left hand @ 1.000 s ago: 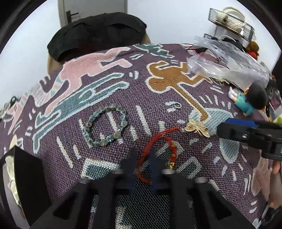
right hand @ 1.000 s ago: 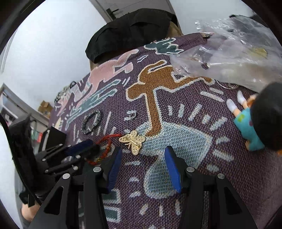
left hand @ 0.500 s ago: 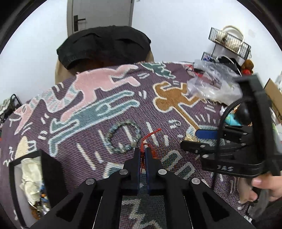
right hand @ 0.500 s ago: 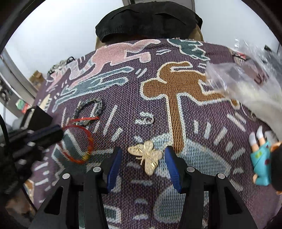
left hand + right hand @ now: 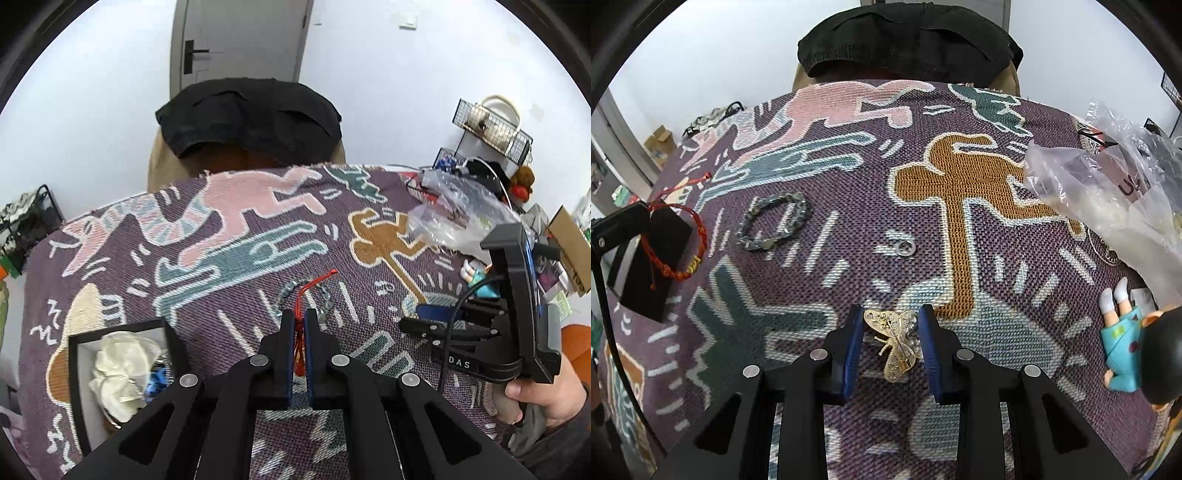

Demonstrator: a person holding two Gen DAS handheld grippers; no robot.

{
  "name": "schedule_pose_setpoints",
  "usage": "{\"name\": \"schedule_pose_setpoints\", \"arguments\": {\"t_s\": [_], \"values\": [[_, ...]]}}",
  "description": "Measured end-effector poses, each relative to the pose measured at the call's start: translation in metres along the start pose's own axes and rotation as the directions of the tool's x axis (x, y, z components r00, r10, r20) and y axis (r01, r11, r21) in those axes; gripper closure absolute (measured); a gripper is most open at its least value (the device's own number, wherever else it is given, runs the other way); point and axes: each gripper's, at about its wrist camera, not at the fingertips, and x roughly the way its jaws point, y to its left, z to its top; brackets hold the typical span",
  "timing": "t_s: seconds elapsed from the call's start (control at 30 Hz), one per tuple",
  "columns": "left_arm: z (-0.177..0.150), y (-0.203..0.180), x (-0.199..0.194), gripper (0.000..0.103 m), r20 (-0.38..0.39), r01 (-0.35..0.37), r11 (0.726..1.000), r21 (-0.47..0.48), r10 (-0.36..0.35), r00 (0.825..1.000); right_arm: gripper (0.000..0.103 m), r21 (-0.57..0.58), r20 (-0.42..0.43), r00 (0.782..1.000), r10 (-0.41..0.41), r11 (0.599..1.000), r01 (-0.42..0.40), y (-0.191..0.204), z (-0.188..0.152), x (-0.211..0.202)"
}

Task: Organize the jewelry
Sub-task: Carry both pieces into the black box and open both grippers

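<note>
The red cord bracelet [image 5: 300,325] is pinched between the left gripper's [image 5: 299,321] 2 blue-padded fingers, which are pressed together on it; in the right wrist view its loop [image 5: 676,243] dangles above the patterned cloth, in front of a black box [image 5: 652,258] at about 9 o'clock. The gold butterfly brooch [image 5: 895,341] sits between the right gripper's [image 5: 891,325] fingers, which stand apart on either side of it; whether the pads touch the brooch cannot be told. At 11 o'clock from the brooch a grey beaded bracelet [image 5: 772,220] lies flat on the cloth-covered surface [image 5: 960,192], and at 12 o'clock a small silver ring [image 5: 905,248] lies just beyond it. In the left wrist view the black box [image 5: 122,365] sits at 8 o'clock from the left gripper, open, with white crumpled material inside. A clear plastic bag [image 5: 1108,177] lies at 2 o'clock and a small doll [image 5: 1126,343] at 3 o'clock
</note>
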Motion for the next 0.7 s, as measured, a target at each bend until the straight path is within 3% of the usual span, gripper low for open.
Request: {"name": "schedule_pose_setpoints", "arguments": {"t_s": [0.3, 0.7], "values": [[0.001, 0.034, -0.03, 0.098, 0.043, -0.02, 0.998, -0.051, 0.022, 0.999, 0.072, 0.0, 0.066, 0.997, 0.045, 0.999, -0.045, 0.025, 0.008, -0.027], [-0.011, 0.087, -0.066, 0.098, 0.071, -0.072, 0.99, -0.119, 0.081, 0.994, 0.072, -0.057, 0.168, 0.976, 0.139, 0.99, -0.131, 0.093, 0.028, -0.059]]}}
